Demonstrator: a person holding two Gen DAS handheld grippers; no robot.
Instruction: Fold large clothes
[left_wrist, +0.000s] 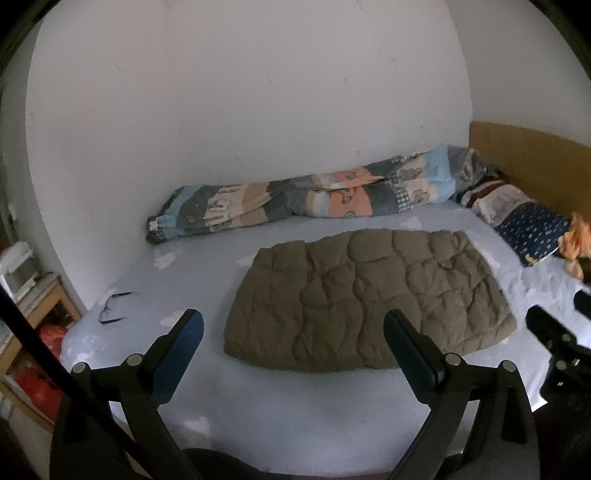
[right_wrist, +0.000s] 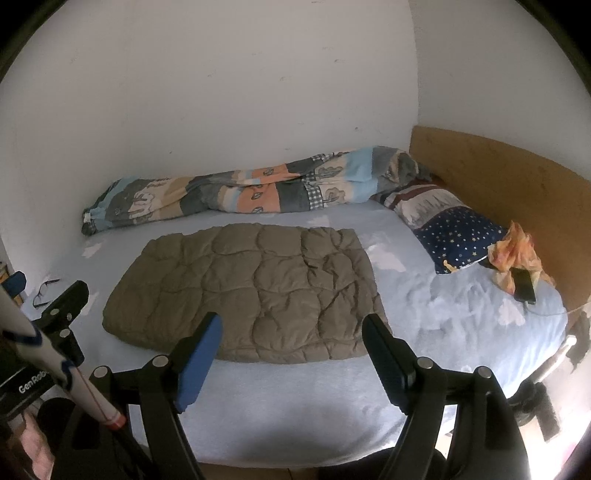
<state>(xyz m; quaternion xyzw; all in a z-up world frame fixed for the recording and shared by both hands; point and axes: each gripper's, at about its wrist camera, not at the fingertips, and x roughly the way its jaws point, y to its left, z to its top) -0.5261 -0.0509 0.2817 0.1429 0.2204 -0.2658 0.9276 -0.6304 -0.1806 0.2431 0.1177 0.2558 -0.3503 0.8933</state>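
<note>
Folded brown quilted jacket (left_wrist: 369, 299) flat on bed (left_wrist: 295, 413); left gripper (left_wrist: 293, 332) open above

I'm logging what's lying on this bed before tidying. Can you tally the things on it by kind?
Folded brown quilted garment: 1
Patchwork duvet: 1
Pillow: 1
Orange cloth: 1
Phone: 1
Eyeglasses: 1
Total: 6
</note>
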